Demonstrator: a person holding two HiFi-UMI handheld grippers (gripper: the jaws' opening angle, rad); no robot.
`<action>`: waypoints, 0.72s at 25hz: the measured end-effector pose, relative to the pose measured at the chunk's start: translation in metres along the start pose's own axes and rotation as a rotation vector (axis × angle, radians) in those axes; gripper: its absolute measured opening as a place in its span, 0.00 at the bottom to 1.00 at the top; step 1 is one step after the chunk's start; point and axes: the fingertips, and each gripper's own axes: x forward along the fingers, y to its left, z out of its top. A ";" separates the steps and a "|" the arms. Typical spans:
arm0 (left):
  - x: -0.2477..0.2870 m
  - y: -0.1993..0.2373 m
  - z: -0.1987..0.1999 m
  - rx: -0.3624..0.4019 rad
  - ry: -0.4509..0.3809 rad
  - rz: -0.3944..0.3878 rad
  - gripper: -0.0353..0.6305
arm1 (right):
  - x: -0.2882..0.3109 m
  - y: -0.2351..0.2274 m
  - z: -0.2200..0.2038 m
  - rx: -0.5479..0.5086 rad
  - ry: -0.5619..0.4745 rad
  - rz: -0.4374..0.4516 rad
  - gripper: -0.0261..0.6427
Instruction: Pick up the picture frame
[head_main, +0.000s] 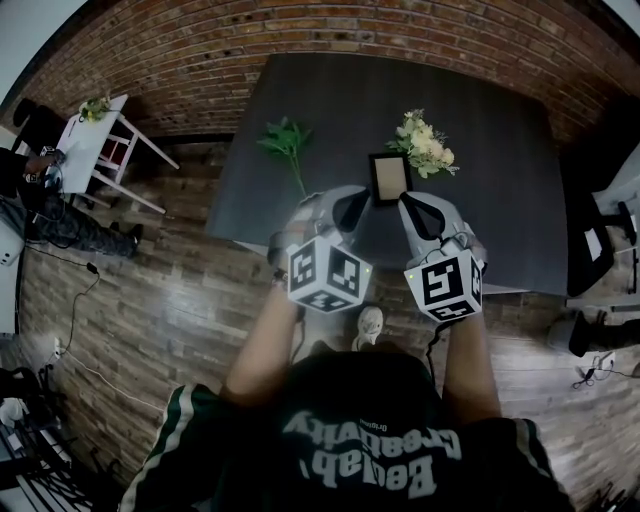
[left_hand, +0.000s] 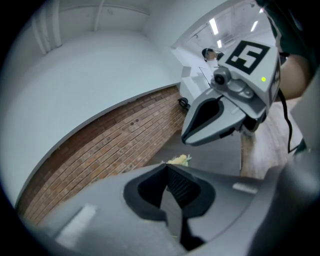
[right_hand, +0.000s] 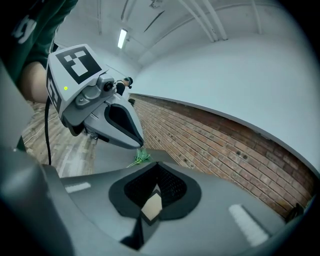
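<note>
Head view, grippers: the left gripper (head_main: 350, 208) and the right gripper (head_main: 416, 214) sit side by side at centre frame, noses aimed up the picture at the picture frame (head_main: 389, 178).
Left gripper view, jaws: the left gripper (left_hand: 167, 167) has its jaws pressed together at the tip, with nothing between them.
Right gripper view, jaws: the right gripper (right_hand: 157, 167) looks pressed together at the tip too. A bit of tan shows low in the gap, which I read as the frame's face lying beyond, not something pinched.
Where the frame is: on the dark table (head_main: 500, 210), just above the centre of the head view, just beyond and between the two noses. It touches neither, as far as I can see.
Lie: flat or propped on a stand, I cannot tell from above.
Handling, my guess: light and stiff. There may be glazing over the face, which would make it fragile and slick there. The thin rim gives little to bite on.
Where to take hold: the two long side edges, one gripper on each, or a single pinch across a side rail. Keep off the face.
Look: a small upright rectangle with a dark narrow border and a plain tan middle.
Neighbours: cream flowers (head_main: 426, 146) lie just to its upper right, and a green sprig (head_main: 287, 140) lies well off to the upper left.
</note>
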 end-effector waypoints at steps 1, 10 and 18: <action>0.005 0.002 0.001 -0.002 0.003 0.002 0.06 | 0.003 -0.004 -0.002 0.000 -0.003 0.004 0.05; 0.045 0.011 0.005 -0.006 0.029 0.012 0.06 | 0.024 -0.035 -0.021 0.001 -0.011 0.030 0.05; 0.069 0.014 0.012 -0.002 0.043 0.019 0.06 | 0.033 -0.057 -0.033 0.005 -0.025 0.035 0.05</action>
